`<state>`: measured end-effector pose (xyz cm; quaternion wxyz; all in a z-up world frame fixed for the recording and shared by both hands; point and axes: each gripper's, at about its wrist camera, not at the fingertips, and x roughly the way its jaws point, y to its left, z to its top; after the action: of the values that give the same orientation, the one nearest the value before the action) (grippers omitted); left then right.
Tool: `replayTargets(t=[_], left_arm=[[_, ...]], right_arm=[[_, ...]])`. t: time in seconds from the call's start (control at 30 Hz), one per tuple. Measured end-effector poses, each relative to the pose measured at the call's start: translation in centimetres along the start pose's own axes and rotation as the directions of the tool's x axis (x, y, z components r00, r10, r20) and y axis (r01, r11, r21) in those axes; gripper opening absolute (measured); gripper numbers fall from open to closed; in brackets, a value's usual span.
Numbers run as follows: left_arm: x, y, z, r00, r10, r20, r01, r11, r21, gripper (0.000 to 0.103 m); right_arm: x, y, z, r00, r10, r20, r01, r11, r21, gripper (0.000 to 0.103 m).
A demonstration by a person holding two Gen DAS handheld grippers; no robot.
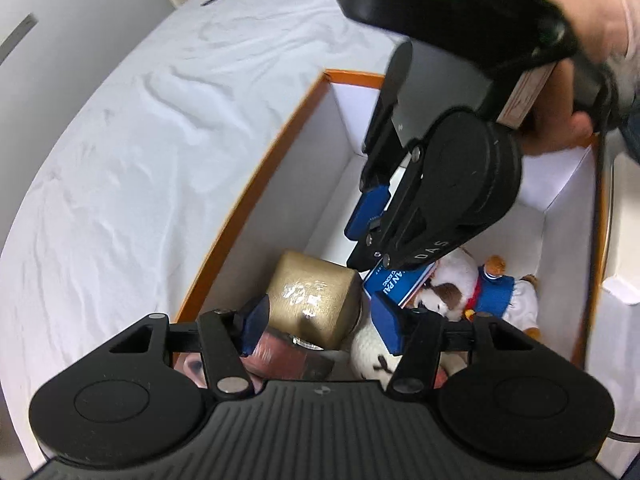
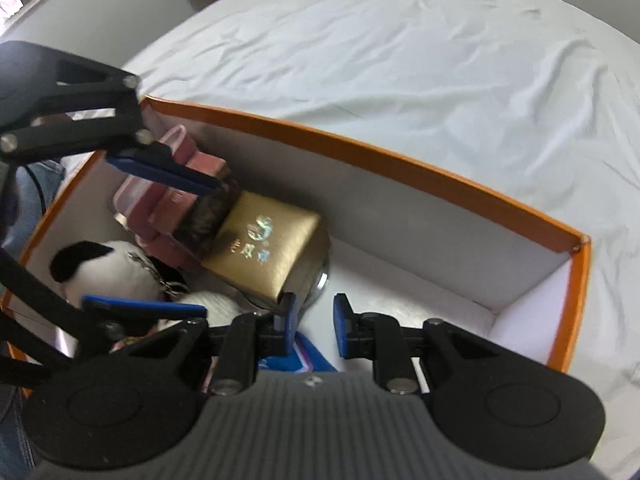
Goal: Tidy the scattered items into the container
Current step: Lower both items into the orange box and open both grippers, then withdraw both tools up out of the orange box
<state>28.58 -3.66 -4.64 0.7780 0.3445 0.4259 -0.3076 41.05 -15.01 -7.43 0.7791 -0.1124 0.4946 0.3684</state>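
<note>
Orange-rimmed box (image 2: 360, 148) sits under both claws: your left claw (image 1: 320, 320) gapes empty above the gold case (image 1: 312, 300); right claw (image 2: 312, 320), narrow, holds nothing.

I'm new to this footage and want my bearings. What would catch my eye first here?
First, the orange-rimmed box on a rumpled white sheet, with both claws over it. Inside, a shiny gold case lies near the middle, pink boxes beside it, and soft toys crowd one end, among them a dog in a blue sailor suit. The left claw stands open over the case; the right claw, narrowly parted, holds nothing.
</note>
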Motion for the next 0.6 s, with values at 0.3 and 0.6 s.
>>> replayTargets(t=[0.3, 0.6], left_arm=[[-7.5, -0.4, -2.7, 0.991, 0.069, 0.116, -0.036, 0.964, -0.265, 0.063], [-14.3, -3.2, -4.3, 0.958, 0.167, 0.235, -0.013, 0.839, -0.543, 0.057]], right_arm=[[-1.2, 0.6, 0.1, 0.999, -0.043, 0.012, 0.043, 0.999, 0.014, 0.022], [-11.1, 4.1, -6.7, 0.963, -0.112, 0.246, 0.103, 0.993, 0.05, 0.023]])
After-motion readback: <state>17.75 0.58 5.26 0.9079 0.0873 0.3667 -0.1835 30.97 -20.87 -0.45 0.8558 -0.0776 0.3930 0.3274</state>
